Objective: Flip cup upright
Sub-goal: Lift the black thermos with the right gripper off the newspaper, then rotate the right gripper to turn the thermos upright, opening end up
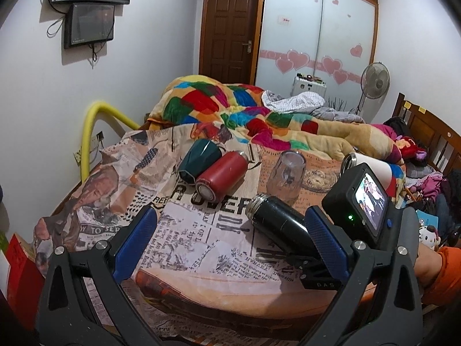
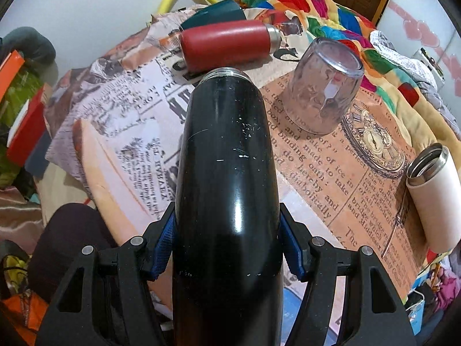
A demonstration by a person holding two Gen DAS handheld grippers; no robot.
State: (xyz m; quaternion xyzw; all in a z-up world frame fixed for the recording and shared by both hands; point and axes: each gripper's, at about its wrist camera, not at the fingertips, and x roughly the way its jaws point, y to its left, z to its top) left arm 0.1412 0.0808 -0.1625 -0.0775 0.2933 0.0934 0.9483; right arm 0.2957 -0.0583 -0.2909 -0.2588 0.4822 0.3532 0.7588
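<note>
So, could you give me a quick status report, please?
Right gripper shut on black flask. Left gripper open. Glass cup inverted close by.

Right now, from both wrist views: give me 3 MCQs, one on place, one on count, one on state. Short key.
1. Where does the red flask lie relative to the green cup?
A. Right beside it
B. Inside it
C. Across the table from it

2. How many vessels are in view in all?
A. Three
B. Five
C. Seven

3. How does the glass stand?
A. Upright
B. On its side
C. Mouth down

Key:
1 A, their sides look to touch in both views.
2 B, green cup, red flask, glass, black flask, white flask.
3 C, its closed base faces up and its rim rests on the cloth.

The right gripper clamps the black flask; the left gripper is open.
</note>
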